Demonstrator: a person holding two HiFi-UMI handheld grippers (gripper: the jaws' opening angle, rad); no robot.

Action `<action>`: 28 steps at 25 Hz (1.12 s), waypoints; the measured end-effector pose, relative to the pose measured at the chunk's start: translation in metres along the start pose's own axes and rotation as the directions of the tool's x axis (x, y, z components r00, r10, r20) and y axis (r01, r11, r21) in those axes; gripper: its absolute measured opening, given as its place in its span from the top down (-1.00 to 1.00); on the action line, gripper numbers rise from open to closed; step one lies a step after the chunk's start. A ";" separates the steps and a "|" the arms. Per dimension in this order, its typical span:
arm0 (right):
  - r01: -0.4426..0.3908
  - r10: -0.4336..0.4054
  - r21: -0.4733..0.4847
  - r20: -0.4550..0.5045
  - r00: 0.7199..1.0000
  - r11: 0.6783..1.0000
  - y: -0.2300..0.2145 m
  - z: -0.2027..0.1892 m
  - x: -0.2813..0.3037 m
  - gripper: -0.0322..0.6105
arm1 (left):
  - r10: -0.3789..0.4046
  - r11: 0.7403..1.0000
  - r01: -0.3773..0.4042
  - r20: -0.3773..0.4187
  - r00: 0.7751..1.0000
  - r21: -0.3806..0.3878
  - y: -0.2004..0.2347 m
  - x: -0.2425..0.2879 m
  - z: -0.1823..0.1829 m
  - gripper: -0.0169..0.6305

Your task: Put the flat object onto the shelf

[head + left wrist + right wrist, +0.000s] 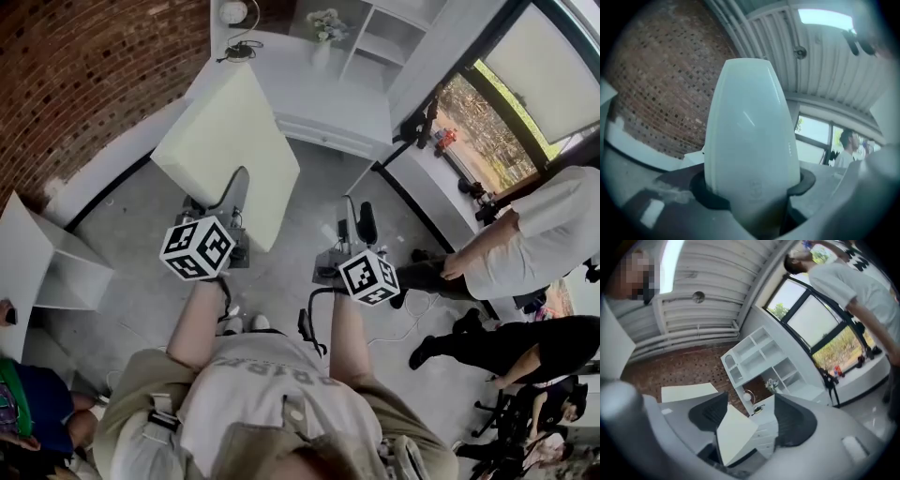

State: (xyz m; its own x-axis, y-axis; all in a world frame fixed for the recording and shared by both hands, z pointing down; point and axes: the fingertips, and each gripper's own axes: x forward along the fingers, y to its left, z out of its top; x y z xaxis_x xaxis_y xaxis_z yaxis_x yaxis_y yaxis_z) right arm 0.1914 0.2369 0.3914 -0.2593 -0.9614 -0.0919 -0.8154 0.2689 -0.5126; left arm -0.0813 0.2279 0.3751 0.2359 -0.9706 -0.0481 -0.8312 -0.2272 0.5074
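Flat white panel (230, 150): centre-left of head view, off the floor and tilted. Its lower edge is in the left gripper (225, 208), jaws clenched on it. Right gripper (358, 223): right of the panel and apart from it, jaws released, pads pressing nothing. White shelf unit (389, 33): top centre, behind the white bench (328, 108). Brick wall (84, 75): upper left.

Board (225, 131) sits clamped in the left gripper (230, 202), out in front. Right gripper (356, 220) is off to its right, not touching. Desk (323, 98) and shelf (389, 33) are behind the board, brick wall (84, 66) on the left, bystanders (534, 234) on the right.
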 end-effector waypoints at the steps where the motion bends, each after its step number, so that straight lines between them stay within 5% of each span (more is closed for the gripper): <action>1: -0.014 0.015 0.077 -0.019 1.000 0.997 -0.007 -0.007 -0.001 -0.13 | 0.001 0.997 0.001 0.028 1.000 -0.082 0.000 0.004 -0.001 0.00; 4: -0.036 0.063 0.313 -0.076 0.995 0.949 -0.024 -0.036 -0.008 -0.41 | 0.008 0.966 0.016 0.092 0.996 -0.258 -0.004 0.012 -0.009 0.00; 7: 0.002 0.078 0.523 -0.132 0.988 0.853 -0.039 -0.066 -0.017 -0.58 | 0.020 0.938 0.030 0.140 0.990 -0.345 -0.014 0.018 -0.014 0.00; 13: -0.068 0.251 0.866 -0.068 0.966 0.495 -0.021 -0.106 -0.014 -0.83 | 0.039 0.878 0.060 0.197 0.980 -0.475 -0.030 0.028 -0.032 -0.01; 17: -0.078 0.273 0.922 -0.032 0.961 0.380 -0.013 -0.111 -0.002 -0.83 | 0.031 0.857 0.071 0.187 0.982 -0.511 -0.037 0.031 -0.047 -0.01; 20: -0.089 0.250 0.926 -0.006 0.968 0.366 -0.016 -0.107 0.001 -0.70 | 0.018 0.844 0.079 0.174 0.985 -0.531 -0.042 0.031 -0.061 -0.01; 22: -0.090 0.213 0.915 0.005 0.977 0.394 -0.024 -0.105 0.001 -0.30 | 0.001 0.839 0.093 0.173 0.985 -0.536 -0.044 0.033 -0.068 -0.01; 25: -0.127 0.194 0.894 0.046 0.980 0.430 -0.034 -0.102 0.002 -0.20 | -0.060 0.837 0.143 0.171 0.983 -0.529 -0.047 0.039 -0.076 -0.06; 28: -0.190 0.207 0.842 0.096 0.974 0.505 -0.039 -0.091 0.010 -0.16 | -0.155 0.826 0.213 0.152 0.976 -0.522 -0.049 0.050 -0.079 -0.11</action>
State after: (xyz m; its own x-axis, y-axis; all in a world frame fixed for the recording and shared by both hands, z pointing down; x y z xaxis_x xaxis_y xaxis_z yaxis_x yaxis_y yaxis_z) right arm 0.1733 0.2224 0.4884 -0.3721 -0.8857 -0.2775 0.0731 0.2701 -0.9601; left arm 0.0107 0.1971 0.4160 0.2830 -0.9243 -0.2563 -0.3735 -0.3523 0.8582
